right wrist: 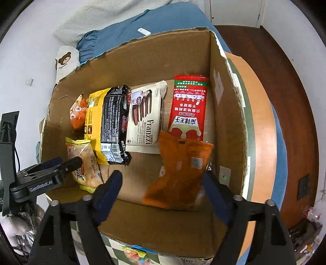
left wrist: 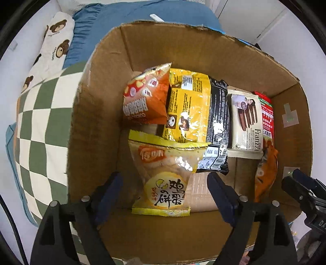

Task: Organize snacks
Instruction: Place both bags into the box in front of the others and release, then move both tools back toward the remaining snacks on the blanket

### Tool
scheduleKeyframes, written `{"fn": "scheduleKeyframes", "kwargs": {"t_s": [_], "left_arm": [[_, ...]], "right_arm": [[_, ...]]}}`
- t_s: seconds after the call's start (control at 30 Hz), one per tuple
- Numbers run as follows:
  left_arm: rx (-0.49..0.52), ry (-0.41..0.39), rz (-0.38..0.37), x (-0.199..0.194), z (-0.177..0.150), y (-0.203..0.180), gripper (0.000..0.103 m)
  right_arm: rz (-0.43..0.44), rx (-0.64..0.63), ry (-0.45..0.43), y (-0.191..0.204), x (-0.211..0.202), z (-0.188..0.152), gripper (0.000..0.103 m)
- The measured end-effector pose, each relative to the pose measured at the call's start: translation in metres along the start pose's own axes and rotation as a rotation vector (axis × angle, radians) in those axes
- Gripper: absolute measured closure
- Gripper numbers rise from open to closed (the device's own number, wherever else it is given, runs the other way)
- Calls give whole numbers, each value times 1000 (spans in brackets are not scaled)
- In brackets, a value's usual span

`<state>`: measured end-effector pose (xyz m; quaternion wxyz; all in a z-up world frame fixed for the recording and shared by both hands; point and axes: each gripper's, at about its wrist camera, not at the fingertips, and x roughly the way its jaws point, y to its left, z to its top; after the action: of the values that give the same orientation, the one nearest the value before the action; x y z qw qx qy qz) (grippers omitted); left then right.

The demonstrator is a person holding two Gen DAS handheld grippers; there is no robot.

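An open cardboard box [left wrist: 183,46] holds several snack packs. My left gripper [left wrist: 166,183] points down into it, open, with a yellow egg-cracker bag [left wrist: 163,163] lying between its fingers, clear of both pads. My right gripper [right wrist: 162,183] is open too, straddling an orange bag [right wrist: 179,169] at the box's right side; the bag's right edge lies close against the right finger. Behind them lie an orange-red puff bag [left wrist: 146,97], a yellow pack [left wrist: 187,108], a black pack [left wrist: 218,122], a cream Franzzi wafer pack [right wrist: 144,118] and a red pack [right wrist: 188,106].
The box [right wrist: 142,61] sits on a green-and-white checkered cloth [left wrist: 40,122] over blue bedding [left wrist: 122,14]. A bear-print pillow [left wrist: 55,40] lies to the left. Wooden floor [right wrist: 285,81] shows on the right. Bare cardboard floor [right wrist: 140,169] lies between the two front bags.
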<state>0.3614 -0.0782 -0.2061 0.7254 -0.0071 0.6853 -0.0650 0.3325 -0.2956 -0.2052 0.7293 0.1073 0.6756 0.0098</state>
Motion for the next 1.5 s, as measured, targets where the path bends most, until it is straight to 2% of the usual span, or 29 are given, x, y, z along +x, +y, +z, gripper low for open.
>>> {"fn": "scheduleKeyframes", "kwargs": {"t_s": [0.2, 0.37, 0.53, 0.77, 1.13, 1.27, 1.37, 1.5], "left_arm": [[17, -30, 24, -8, -6, -4, 17], [19, -56, 21, -14, -19, -7, 17], [25, -116, 27, -26, -33, -7, 17], [41, -209, 31, -53, -53, -7, 17], [65, -365, 17, -110, -96, -10, 17], [64, -406, 3, -130, -112, -10, 17], [61, -440, -2, -143, -125, -10, 17], [41, -417, -7, -138, -144, 0, 17]], "right_arm": [[-22, -12, 9, 6, 0, -6, 8], [-43, -17, -10, 9, -1, -13, 7], [-63, -32, -38, 13, -8, -23, 7], [-92, -68, -111, 27, -28, -40, 7], [-105, -124, -257, 47, -84, -77, 7], [-99, -127, -324, 52, -109, -95, 7], [-64, -112, -367, 52, -128, -111, 7], [4, -63, -382, 42, -139, -134, 7]]}}
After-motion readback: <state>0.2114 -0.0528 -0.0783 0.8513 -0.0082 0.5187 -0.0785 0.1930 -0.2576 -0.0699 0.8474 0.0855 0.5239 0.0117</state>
